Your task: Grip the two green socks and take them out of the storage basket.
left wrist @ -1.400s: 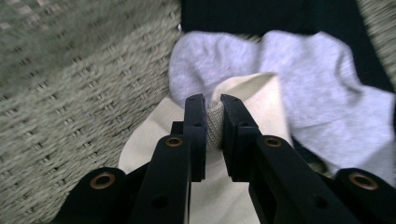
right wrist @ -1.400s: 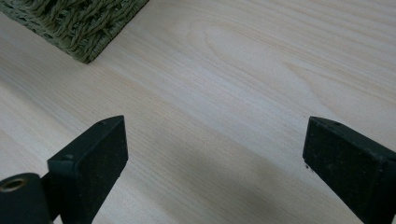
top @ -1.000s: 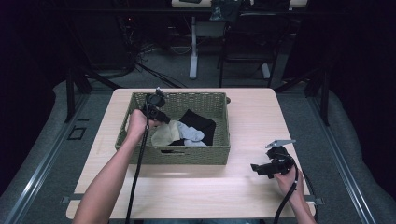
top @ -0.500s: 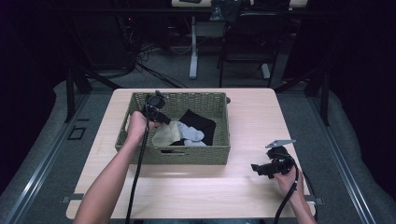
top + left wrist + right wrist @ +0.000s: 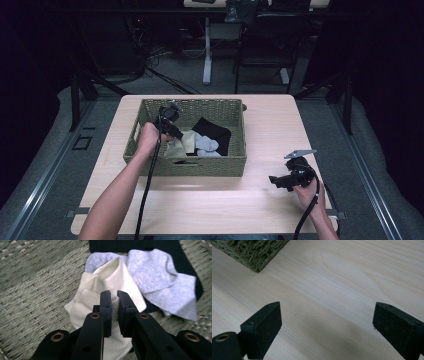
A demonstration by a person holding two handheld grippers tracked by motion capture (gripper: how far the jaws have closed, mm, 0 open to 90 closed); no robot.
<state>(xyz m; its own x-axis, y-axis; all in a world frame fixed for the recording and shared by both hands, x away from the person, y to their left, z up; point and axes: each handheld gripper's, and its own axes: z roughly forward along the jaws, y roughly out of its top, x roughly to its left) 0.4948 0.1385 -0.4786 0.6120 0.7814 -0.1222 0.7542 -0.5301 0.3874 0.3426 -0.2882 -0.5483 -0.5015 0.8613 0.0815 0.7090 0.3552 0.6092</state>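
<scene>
While pinched in the left gripper (image 5: 114, 305), cream cloth (image 5: 110, 282), ribbed, folded, right gripper (image 5: 325, 327) jaws apart.

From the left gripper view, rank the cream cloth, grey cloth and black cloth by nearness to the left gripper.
1. cream cloth: pinched in the left gripper.
2. grey cloth: just beyond, to the right.
3. black cloth: farthest, along the top, under the grey.

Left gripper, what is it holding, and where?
The left gripper pinches a raised fold of the cream cloth in the basket. The right gripper holds nothing.
</scene>
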